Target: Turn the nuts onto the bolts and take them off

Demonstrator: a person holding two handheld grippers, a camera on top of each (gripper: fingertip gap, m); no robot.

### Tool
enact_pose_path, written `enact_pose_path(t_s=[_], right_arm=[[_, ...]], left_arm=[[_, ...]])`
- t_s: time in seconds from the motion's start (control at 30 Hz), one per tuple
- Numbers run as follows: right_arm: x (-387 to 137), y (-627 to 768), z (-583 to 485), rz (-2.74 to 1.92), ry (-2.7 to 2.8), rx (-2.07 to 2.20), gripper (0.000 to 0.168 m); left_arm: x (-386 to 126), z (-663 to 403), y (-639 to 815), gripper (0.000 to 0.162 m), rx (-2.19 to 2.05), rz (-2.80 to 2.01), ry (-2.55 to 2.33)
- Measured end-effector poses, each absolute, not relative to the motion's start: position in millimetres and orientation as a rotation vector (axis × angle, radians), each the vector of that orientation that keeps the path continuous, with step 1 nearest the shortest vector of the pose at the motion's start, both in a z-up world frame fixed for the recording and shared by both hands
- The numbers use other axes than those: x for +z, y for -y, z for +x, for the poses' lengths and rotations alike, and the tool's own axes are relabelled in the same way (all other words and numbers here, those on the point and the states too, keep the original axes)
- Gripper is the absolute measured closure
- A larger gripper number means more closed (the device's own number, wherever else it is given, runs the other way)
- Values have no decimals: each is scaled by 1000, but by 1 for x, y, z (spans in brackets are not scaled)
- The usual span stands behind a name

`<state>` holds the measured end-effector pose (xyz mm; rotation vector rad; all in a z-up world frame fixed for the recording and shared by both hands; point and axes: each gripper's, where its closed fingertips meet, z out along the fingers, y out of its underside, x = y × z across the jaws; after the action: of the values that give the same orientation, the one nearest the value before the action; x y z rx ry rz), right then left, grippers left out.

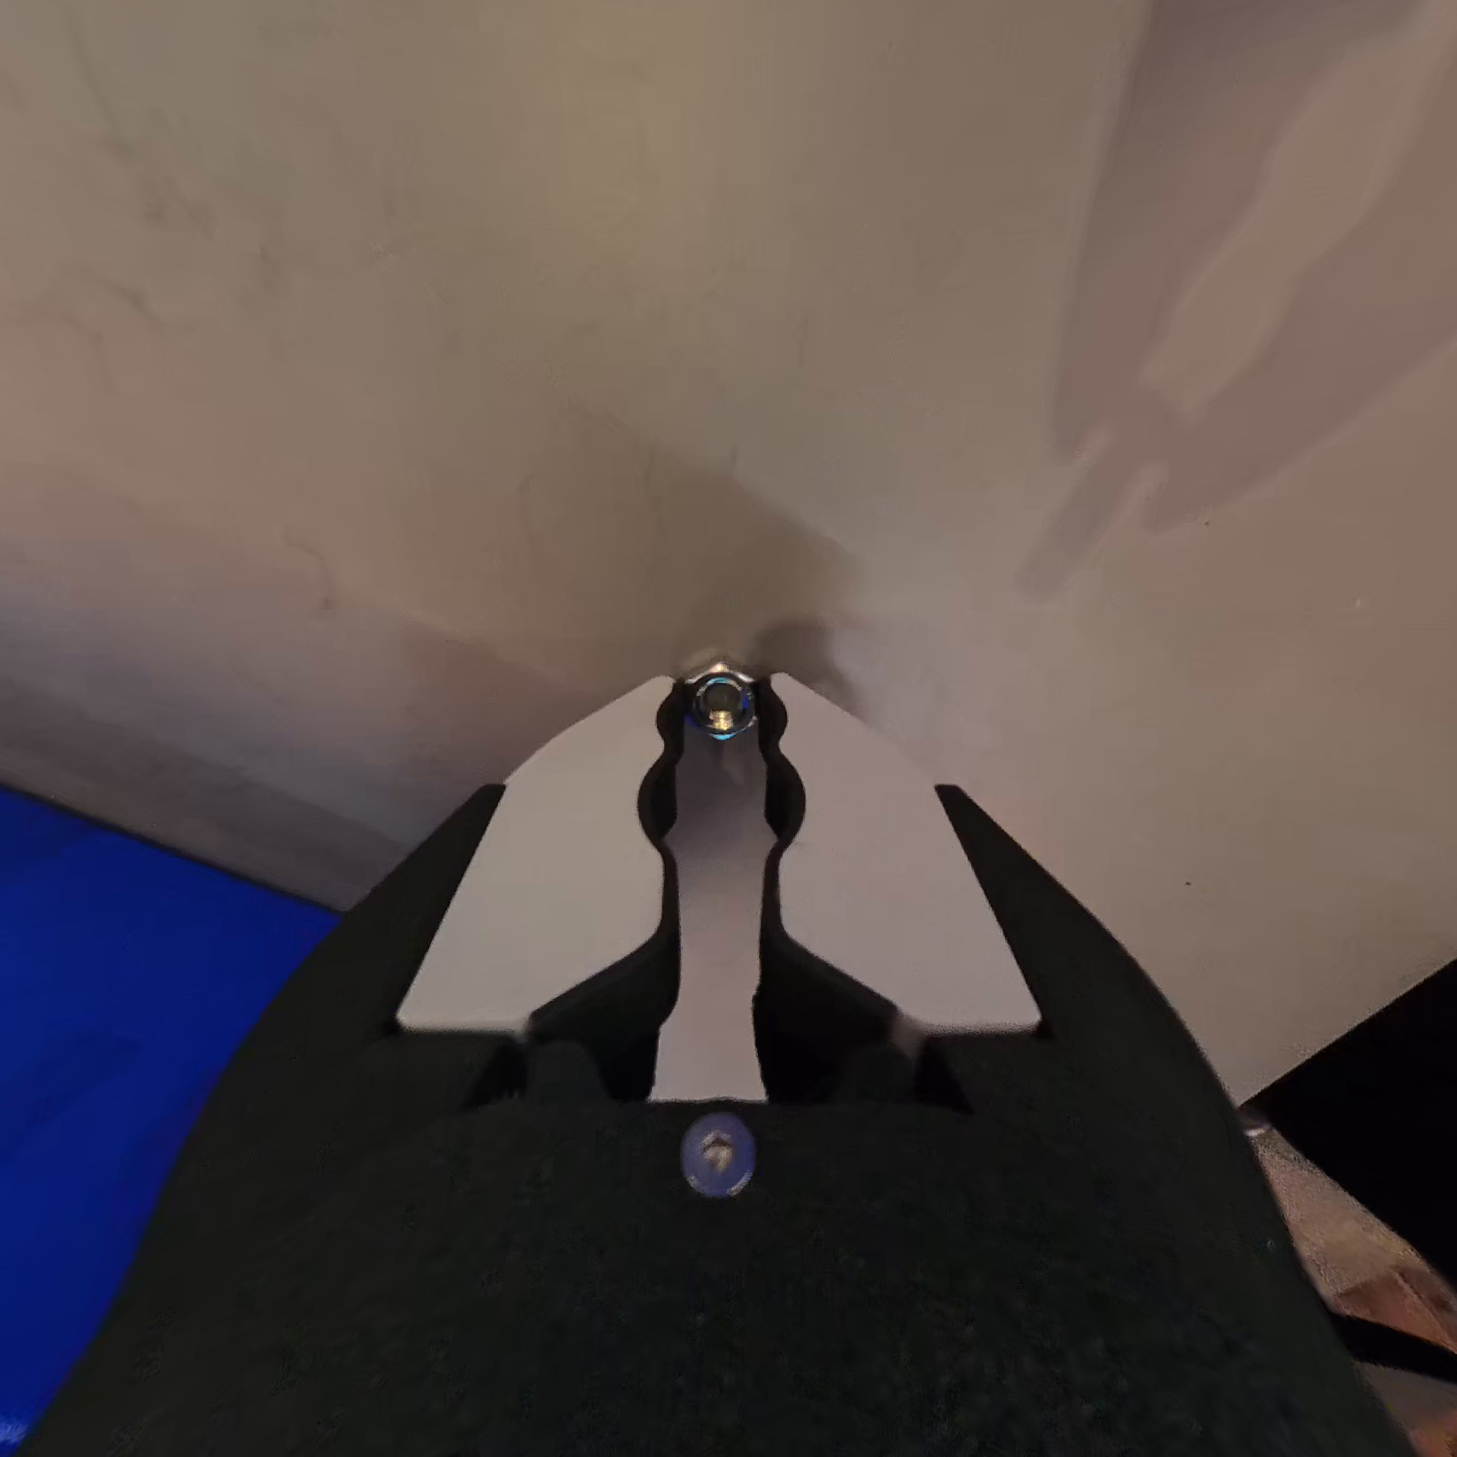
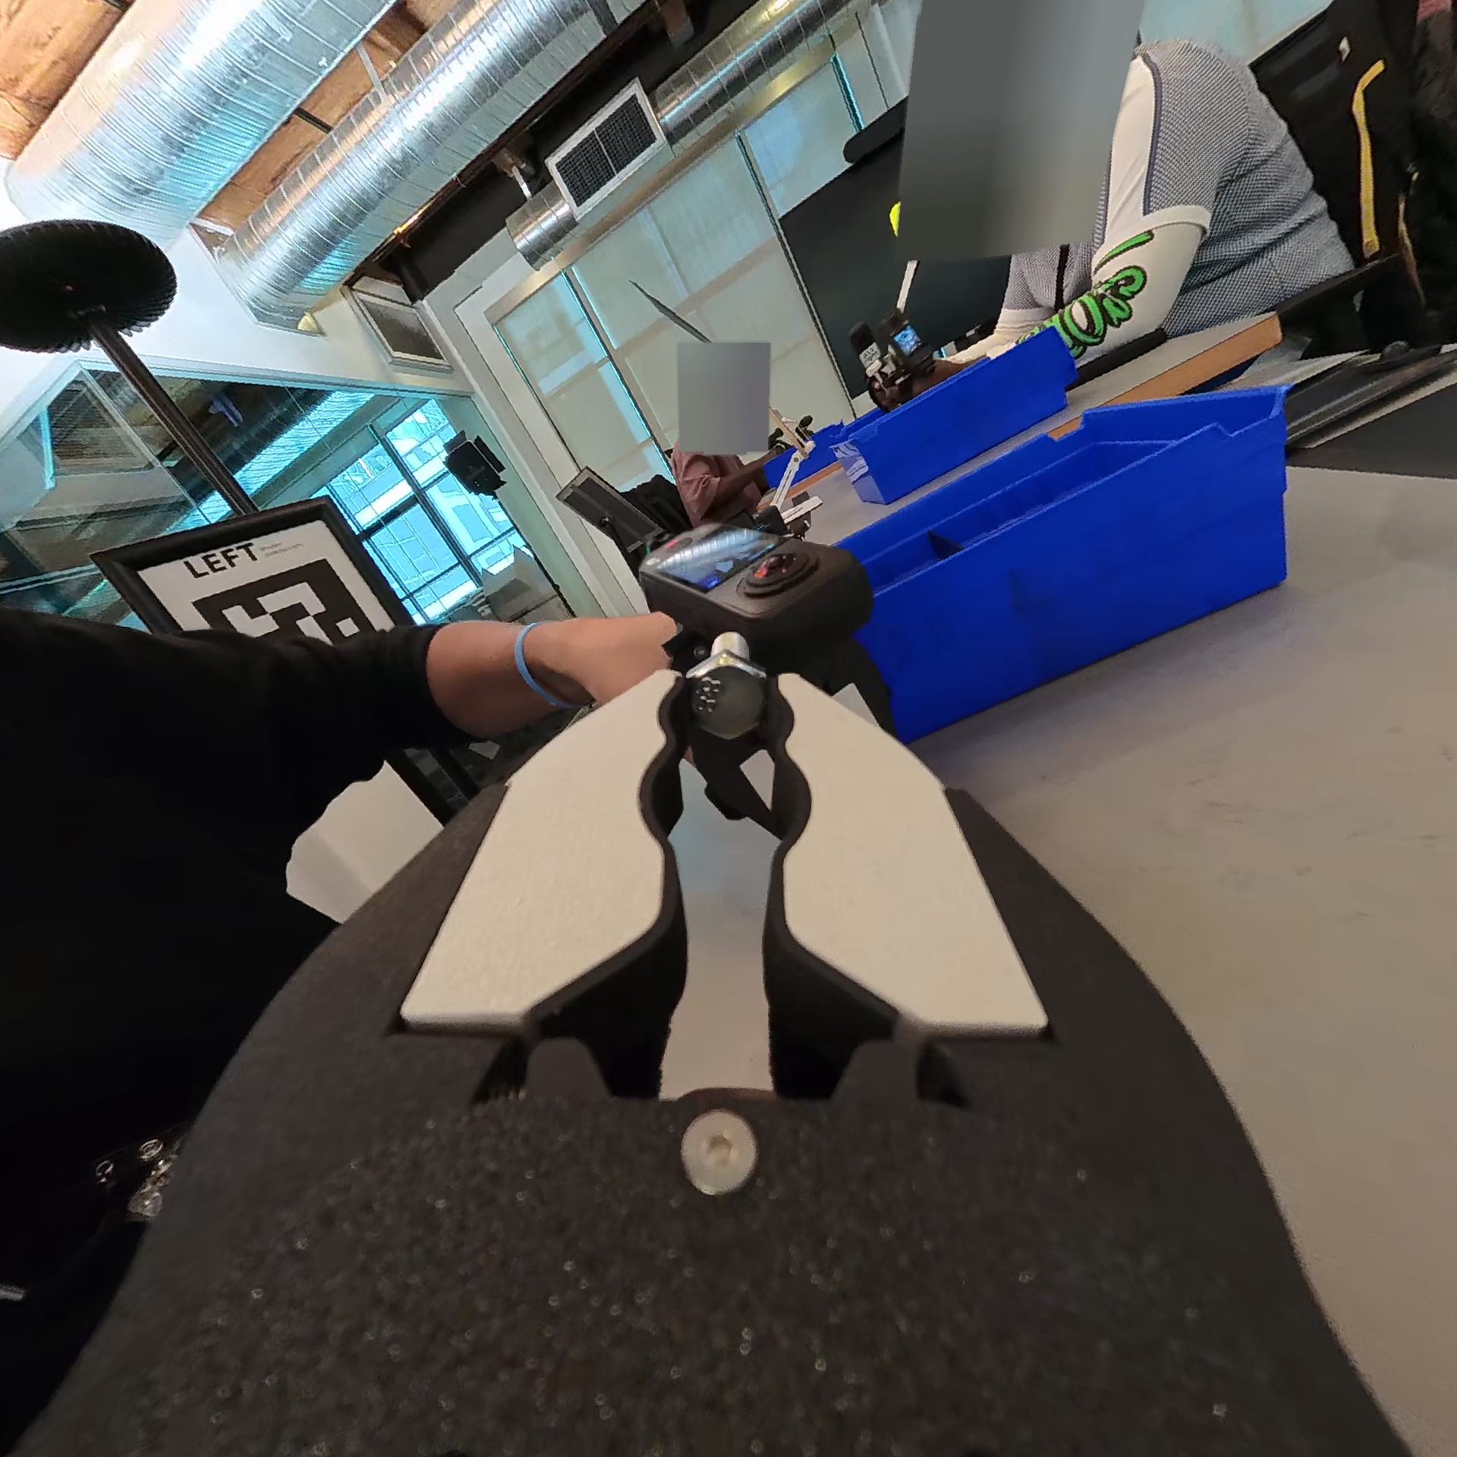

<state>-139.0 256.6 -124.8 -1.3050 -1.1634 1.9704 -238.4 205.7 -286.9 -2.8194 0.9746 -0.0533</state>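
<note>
In the left wrist view my left gripper (image 1: pixel 719 694) is shut on a silver hex nut (image 1: pixel 719 704) at its very tips. It holds the nut just above the grey table (image 1: pixel 1104 788), with the bore facing the camera. In the right wrist view my right gripper (image 2: pixel 724 709) is shut on the hex head of a silver bolt (image 2: pixel 724 694), whose shank points away and slightly up. Just beyond the bolt is the camera body of the left gripper (image 2: pixel 757 575), held by a hand with a blue wristband (image 2: pixel 528 662). The left gripper's tips are hidden there.
A blue compartment bin (image 2: pixel 1104 568) stands on the table to the right of the grippers; its edge shows at lower left in the left wrist view (image 1: pixel 118 1025). More blue bins (image 2: pixel 962 426) and seated people lie farther back. A framed marker sign (image 2: pixel 260 583) stands at left. The gap from one gripper's tips to the other's is roughly 20 centimeters.
</note>
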Motion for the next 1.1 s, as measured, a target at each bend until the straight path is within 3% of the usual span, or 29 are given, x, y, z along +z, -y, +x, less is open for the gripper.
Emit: enact_pose_path(t_s=[0.2, 0.43, 0.53, 0.73, 1.1], right_arm=[[-125, -258, -138, -1288, 1159, 1954, 150], [-108, -242, -136, -981, 1199, 1694, 150], [-91, -227, -134, -739, 1277, 1383, 151], [-58, -248, -134, -530, 1328, 972, 151], [-55, -258, -159, -625, 1339, 1022, 151]], left_arm=[[-273, -240, -208, 146, -53, -2729, -926], [-105, -181, -230, 146, -1061, -2070, -478], [-72, -169, -232, 146, -1367, -1903, -376], [-54, -160, -242, 146, -1725, -1850, -277], [-50, -177, -260, 146, -1812, -1835, -188]])
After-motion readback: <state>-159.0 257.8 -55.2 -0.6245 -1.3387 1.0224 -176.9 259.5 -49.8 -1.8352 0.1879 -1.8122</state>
